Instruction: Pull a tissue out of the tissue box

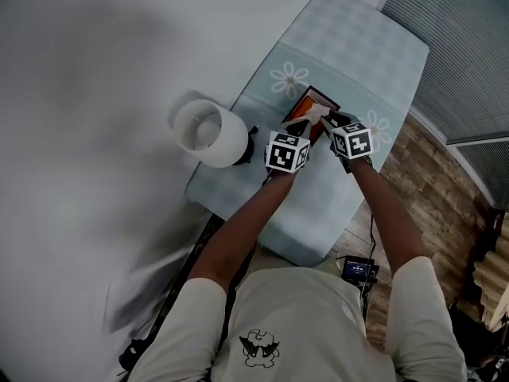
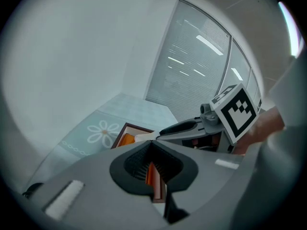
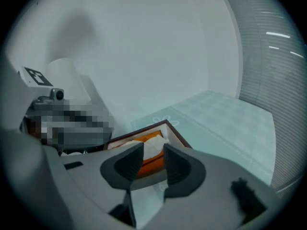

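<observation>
Right gripper [image 3: 153,146] released, jaws apart over the white tissue [image 3: 149,150] in the tissue box [image 3: 176,132] (orange inside); left gripper [image 2: 152,143] clenched, just beside.

Table with daisy-print cloth [image 1: 350,62], tissue box [image 1: 316,100], white cylinder [image 1: 211,134] at edge

The room appeared to be an office: slatted window blinds [image 1: 469,54], ceiling strip lights [image 2: 208,43], a wood-plank floor [image 1: 429,181] and a bare white wall [image 1: 95,70] behind a cloth-covered worktop [image 1: 350,46].
</observation>
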`<action>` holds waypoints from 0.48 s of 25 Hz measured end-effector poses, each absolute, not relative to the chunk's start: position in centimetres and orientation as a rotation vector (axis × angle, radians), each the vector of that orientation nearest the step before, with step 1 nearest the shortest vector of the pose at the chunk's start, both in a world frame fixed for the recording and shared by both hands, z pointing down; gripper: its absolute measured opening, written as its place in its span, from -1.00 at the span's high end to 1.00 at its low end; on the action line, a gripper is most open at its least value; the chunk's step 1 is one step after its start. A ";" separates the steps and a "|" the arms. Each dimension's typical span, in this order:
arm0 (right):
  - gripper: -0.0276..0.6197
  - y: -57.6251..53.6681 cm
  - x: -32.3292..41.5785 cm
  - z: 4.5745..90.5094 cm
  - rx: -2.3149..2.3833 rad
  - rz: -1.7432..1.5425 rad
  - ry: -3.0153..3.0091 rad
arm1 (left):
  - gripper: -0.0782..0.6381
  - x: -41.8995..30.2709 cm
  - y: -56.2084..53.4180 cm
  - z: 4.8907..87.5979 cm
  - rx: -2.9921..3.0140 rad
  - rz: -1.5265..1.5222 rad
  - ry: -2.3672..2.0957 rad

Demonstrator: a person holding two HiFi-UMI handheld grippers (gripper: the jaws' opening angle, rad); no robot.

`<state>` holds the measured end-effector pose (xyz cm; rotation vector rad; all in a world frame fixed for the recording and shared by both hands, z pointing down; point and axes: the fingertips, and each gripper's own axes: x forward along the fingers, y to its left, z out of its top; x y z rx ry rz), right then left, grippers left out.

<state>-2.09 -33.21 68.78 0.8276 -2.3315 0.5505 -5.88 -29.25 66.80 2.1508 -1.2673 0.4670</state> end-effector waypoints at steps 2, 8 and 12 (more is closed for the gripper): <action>0.50 -33.5 -2.2 69.0 0.826 0.562 -2.328 | 0.77 -5.8 -29.5 66.9 2.146 0.470 -1.265; 0.50 -33.8 -2.5 69.8 0.815 0.550 -2.307 | 0.77 -5.8 -29.7 67.0 2.131 0.469 -1.267; 0.87 -33.6 -2.4 69.7 0.827 0.483 -2.290 | 0.77 -5.9 -29.8 66.7 2.133 0.462 -1.269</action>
